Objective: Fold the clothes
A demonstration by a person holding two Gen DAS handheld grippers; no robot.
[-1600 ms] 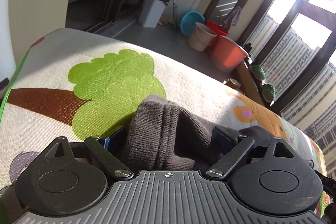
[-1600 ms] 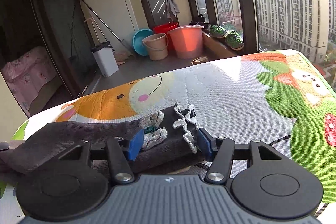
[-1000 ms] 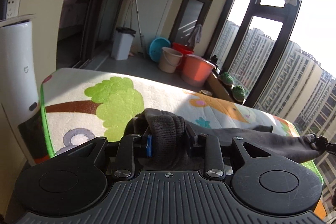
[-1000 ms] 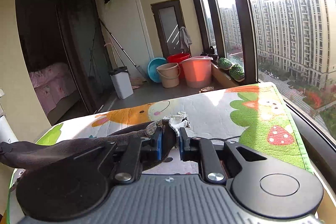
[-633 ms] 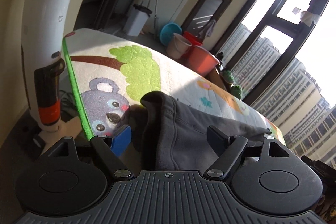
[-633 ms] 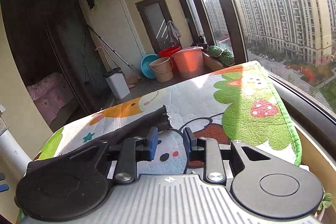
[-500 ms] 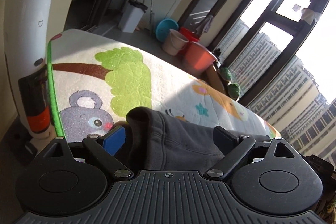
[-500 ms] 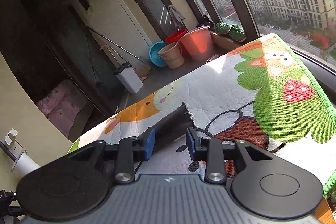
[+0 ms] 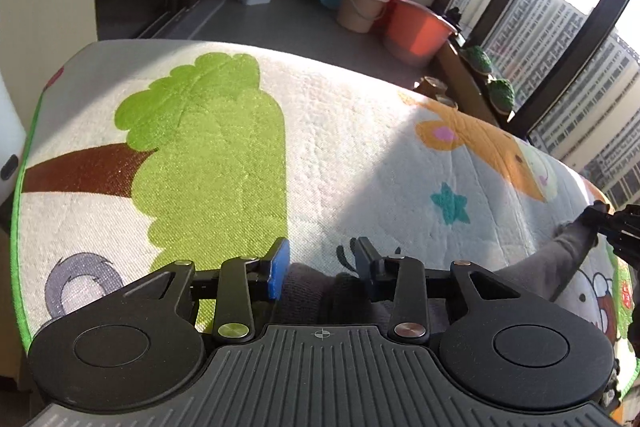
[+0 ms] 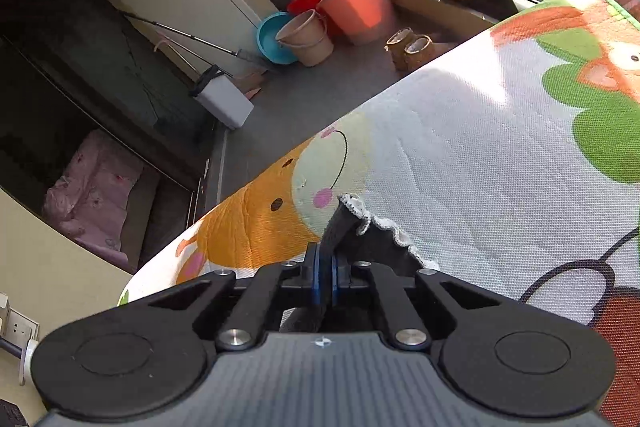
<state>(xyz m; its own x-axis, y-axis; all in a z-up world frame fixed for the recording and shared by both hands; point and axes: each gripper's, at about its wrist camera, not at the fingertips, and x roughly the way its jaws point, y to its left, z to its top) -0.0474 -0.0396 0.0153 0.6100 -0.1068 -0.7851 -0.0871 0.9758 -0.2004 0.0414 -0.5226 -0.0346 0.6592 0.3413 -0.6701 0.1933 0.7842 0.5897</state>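
Left wrist view: left gripper (image 9: 320,263) jaws have just closed on the thick waistband of grey trousers (image 9: 568,247) on the cartoon mat (image 9: 208,131). Right gripper (image 10: 325,277) jaws pinch the hem; soft, limp, light fabric, best held at edges.

orange bucket (image 9: 416,31) beside tan bucket (image 9: 362,6)

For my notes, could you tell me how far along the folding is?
Done: no fold visible yet. In hand: the left gripper and right gripper have just closed on opposite ends of the grey garment, over the mat. Left: all the folding.
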